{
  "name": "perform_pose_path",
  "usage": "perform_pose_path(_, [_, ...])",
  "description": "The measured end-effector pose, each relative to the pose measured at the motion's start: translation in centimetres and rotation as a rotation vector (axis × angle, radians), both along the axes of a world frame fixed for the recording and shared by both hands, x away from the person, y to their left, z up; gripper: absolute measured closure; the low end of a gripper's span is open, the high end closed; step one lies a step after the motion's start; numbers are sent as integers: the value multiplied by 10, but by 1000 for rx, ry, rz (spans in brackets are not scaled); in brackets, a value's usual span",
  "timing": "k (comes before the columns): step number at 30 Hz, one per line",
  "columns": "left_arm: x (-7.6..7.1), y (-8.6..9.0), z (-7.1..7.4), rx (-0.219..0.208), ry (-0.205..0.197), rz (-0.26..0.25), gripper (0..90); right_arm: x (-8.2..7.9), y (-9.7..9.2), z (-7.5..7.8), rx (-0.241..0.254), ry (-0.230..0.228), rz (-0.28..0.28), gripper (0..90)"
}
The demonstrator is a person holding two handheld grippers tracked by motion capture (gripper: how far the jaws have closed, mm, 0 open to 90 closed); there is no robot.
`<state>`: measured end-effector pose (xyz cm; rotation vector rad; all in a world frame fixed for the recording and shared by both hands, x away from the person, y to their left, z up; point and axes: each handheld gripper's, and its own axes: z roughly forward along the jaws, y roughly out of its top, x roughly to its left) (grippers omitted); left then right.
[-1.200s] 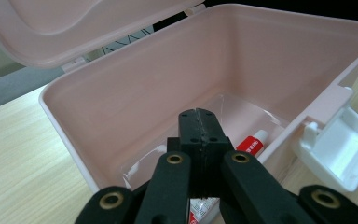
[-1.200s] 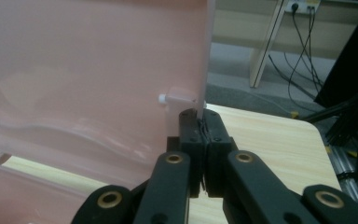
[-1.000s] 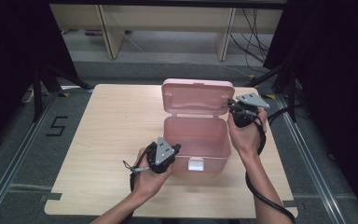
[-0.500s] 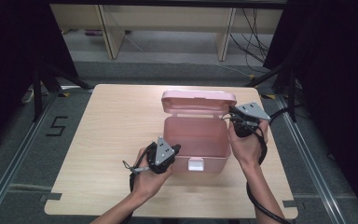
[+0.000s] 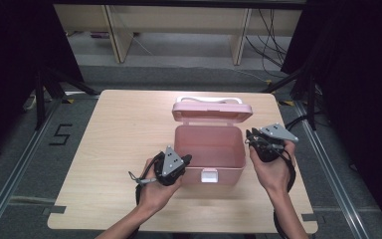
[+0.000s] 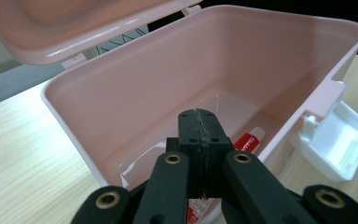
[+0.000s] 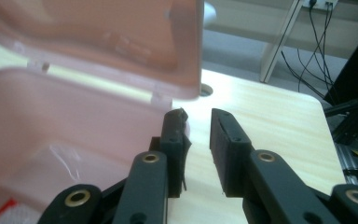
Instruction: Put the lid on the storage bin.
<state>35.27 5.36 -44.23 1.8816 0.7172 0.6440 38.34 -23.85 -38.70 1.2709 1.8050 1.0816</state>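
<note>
A pink box (image 5: 209, 149) sits at the middle of the worktop (image 5: 114, 134), its lid (image 5: 212, 110) tipped up and back toward the top of the frame, its white latch (image 5: 209, 176) hanging at the front wall. The left tongs (image 5: 183, 160) hover at the box's lower left corner, just beside the front wall — jaws pressed together with nothing between them. In the left gripper view these tongs (image 6: 199, 122) point into the open box (image 6: 135, 93), where a red-and-white tube (image 6: 249, 141) lies on the bottom just right of the tips.

The right tongs (image 5: 251, 135) hang just off the box's right wall, apart from it. In the right gripper view their tongs (image 7: 199, 117) stand parted, having just been opening — nothing between them, bare worktop (image 7: 261, 107) beyond, the lid's (image 7: 121, 42) corner above and to the left.
</note>
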Motion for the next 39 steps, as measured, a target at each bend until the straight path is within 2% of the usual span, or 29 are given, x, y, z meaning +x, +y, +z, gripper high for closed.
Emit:
perform_pose_path(1, [0, 0, 0, 0, 1, -1, 887, -4, -2, -1, -3, 6, 3, 769])
perform_pose_path(3, [0, 0, 0, -4, 6, -5, 881, -9, -6, -3, 42, 29, 16, 792])
perform_pose_path(4, [-1, 1, 1, -5, 10, -7, 875, -11, -8, -4, 41, 24, 24, 814])
perform_pose_path(6, [-3, 2, 4, -26, 18, -16, 861, -17, -8, -5, 52, 52, 24, 862])
perform_pose_path(8, [-6, 5, 9, -41, 15, -30, 839, -21, -7, -9, 75, 79, 44, 900])
perform_pose_path(9, [-8, 7, 12, -50, 11, -34, 830, -22, -7, -12, 56, 84, 58, 900])
perform_pose_path(10, [-10, 9, 16, -57, 11, -36, 828, -26, -4, -14, 86, 111, 35, 900])
perform_pose_path(12, [-14, 13, 26, -88, 7, -40, 815, -27, -5, -19, 80, 118, 34, 900])
perform_pose_path(15, [-18, 20, 50, -120, -33, -55, 823, -30, -8, -23, 95, 94, 18, 900])
perform_pose_path(17, [-16, 25, 71, -135, -75, -58, 895, -32, -10, -24, 86, 110, -4, 900])
perform_pose_path(19, [-12, 27, 94, -143, -112, -50, 900, -34, -10, -28, 114, 140, -28, 900])
perform_pose_path(22, [0, 28, 124, -169, -147, -43, 900, -35, -14, -35, 106, 144, -22, 900])
perform_pose_path(23, [5, 27, 132, -173, -158, -40, 900, -38, -13, -35, 123, 167, -34, 900])
perform_pose_path(24, [11, 27, 140, -179, -167, -35, 900, -37, -15, -38, 119, 152, -18, 900])
perform_pose_path(25, [16, 27, 147, -192, -174, -30, 900, -39, -14, -37, 124, 164, -36, 900])
perform_pose_path(26, [22, 27, 153, -199, -179, -26, 900, -39, -16, -39, 113, 146, -28, 900])
perform_pose_path(27, [28, 27, 159, -205, -179, -20, 900, -41, -15, -39, 126, 157, -41, 900])
perform_pose_path(28, [33, 26, 163, -214, -182, -15, 900, -41, -17, -40, 109, 160, -44, 900])
perform_pose_path(29, [39, 25, 167, -220, -177, -13, 900, -42, -16, -41, 129, 175, -52, 900])
perform_pose_path(30, [45, 25, 170, -230, -161, -11, 900, -42, -19, -41, 94, 176, -47, 900])
perform_pose_path(31, [50, 24, 173, -239, -143, -12, 900, -42, -18, -44, 127, 182, -45, 900])
perform_pose_path(32, [54, 22, 174, -240, -128, -13, 900, -43, -20, -45, 88, 188, -45, 900])
perform_pose_path(34, [63, 19, 175, -229, -95, -10, 900, -43, -17, -48, 106, 192, -38, 900])
perform_pose_path(35, [66, 17, 174, -227, -78, -10, 900, -45, -17, -48, 90, 197, -31, 900])
perform_pose_path(36, [69, 16, 173, -225, -65, -8, 900, -46, -13, -49, 120, 219, -54, 900])
perform_pose_path(37, [71, 15, 172, -215, -54, -9, 900, -47, -12, -49, 114, 225, -49, 900])
perform_pose_path(38, [73, 13, 171, -212, -41, -12, 900, -46, -13, -51, 115, 199, -33, 900])
perform_pose_path(39, [74, 12, 169, -207, -30, -12, 900, -47, -13, -51, 88, 197, -31, 900])
